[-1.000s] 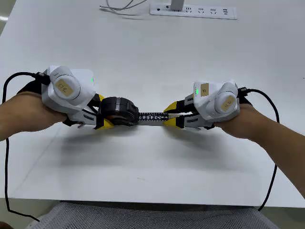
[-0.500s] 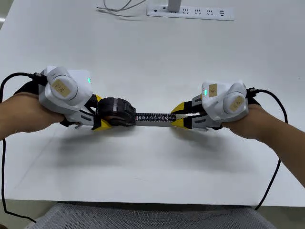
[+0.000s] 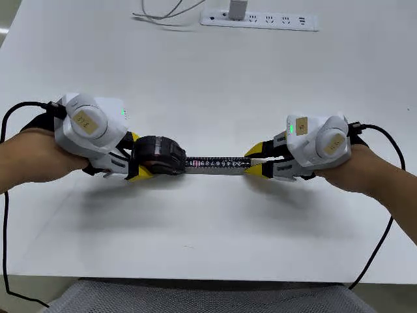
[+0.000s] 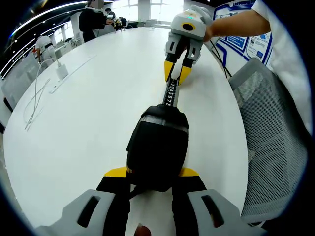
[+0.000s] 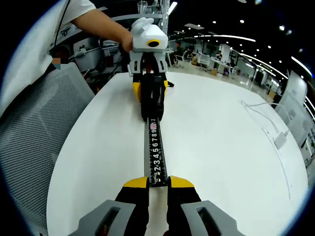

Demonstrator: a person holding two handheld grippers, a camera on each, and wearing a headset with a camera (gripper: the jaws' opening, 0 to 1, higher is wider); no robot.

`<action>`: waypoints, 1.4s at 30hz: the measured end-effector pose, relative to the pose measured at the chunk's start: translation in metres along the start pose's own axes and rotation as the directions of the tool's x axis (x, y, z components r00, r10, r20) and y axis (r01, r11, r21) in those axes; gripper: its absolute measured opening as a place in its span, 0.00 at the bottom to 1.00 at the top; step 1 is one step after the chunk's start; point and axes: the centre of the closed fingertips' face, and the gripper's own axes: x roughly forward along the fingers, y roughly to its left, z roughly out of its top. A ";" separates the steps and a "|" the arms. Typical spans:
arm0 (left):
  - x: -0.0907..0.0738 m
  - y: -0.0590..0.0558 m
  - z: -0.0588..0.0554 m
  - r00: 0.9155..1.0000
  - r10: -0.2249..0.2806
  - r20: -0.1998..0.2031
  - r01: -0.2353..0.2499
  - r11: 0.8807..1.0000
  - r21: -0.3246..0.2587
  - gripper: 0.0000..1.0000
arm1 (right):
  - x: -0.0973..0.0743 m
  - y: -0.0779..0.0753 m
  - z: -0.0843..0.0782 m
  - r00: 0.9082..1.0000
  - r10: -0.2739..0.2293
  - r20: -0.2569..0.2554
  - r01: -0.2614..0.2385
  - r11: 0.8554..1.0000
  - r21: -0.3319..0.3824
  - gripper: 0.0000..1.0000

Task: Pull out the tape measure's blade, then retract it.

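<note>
While the left hand-held gripper (image 3: 139,155) (image 4: 153,173) is closed around the back of the chunky black tape measure case (image 3: 159,154) (image 4: 157,147), one yellow-tipped jaw on each side, the right hand-held gripper (image 3: 255,160) (image 5: 157,183) stands well off to the case's right. Its jaws are pressed together on the tip of the dark blade with white numerals (image 3: 215,162) (image 5: 156,147). That blade runs straight and level from the case's mouth to those jaws, with the printed numbers facing up. In the left gripper view the blade (image 4: 170,93) stretches away from the case towards the other gripper. In the right gripper view the case (image 5: 151,101) sits at the blade's far end.

Case and blade are low over the white tabletop (image 3: 208,222), and I can't tell whether the case rests on it. Far beyond the case, at the back of the tabletop, lies a long white power strip (image 3: 260,19) with thin white cables (image 3: 163,10) beside it. On the near side of the case, below the tabletop's edge, is a grey mesh chair (image 3: 195,297).
</note>
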 end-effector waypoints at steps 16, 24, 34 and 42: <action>0.000 0.001 0.000 1.000 -0.001 -0.003 0.001 1.000 0.001 0.28 | -0.019 -0.001 -0.019 0.999 -0.007 -0.048 0.007 1.000 0.003 0.09; 0.001 0.001 -0.001 1.000 -0.001 -0.004 0.001 1.000 0.001 0.28 | -0.028 -0.001 -0.026 0.998 -0.011 -0.068 0.011 1.000 0.004 0.09; 0.001 0.000 0.000 1.000 -0.002 -0.006 0.002 1.000 0.003 0.28 | -0.040 -0.001 -0.040 0.995 -0.013 -0.100 0.014 1.000 0.009 0.09; 0.000 -0.001 0.000 1.000 -0.004 -0.010 0.004 1.000 0.005 0.28 | -0.048 -0.001 -0.047 0.994 -0.014 -0.106 0.017 1.000 0.023 0.09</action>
